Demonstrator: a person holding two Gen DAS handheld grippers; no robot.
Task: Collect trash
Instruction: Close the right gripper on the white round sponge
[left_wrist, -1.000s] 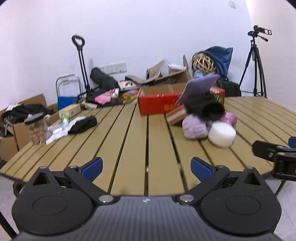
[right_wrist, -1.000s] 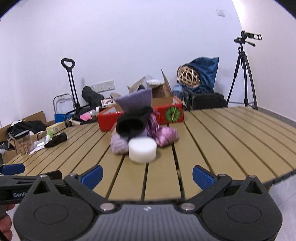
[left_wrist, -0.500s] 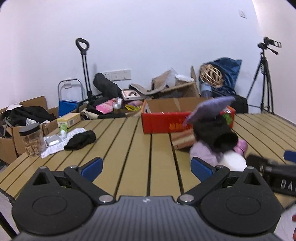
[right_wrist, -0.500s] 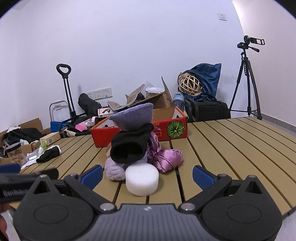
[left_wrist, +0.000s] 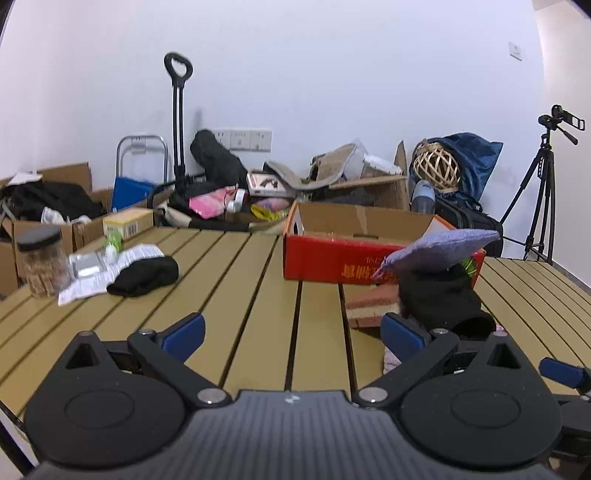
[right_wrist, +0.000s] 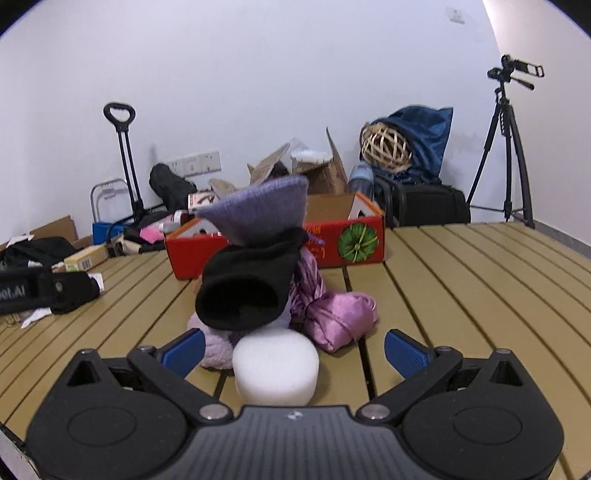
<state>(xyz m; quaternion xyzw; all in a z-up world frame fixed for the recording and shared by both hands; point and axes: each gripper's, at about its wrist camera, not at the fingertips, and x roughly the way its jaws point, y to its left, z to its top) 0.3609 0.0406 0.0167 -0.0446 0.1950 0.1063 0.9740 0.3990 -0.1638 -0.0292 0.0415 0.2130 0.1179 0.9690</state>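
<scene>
From the left wrist, the left gripper has its fingers wide over bare tabletop; a black cloth lies at ten o'clock, a red box at one. From the right wrist, the right gripper, fingers wide, frames a white foam puck unseen by the left, with the clothes heap just behind.

Slatted wooden table with red box, white foam puck, clothing pile.
</scene>
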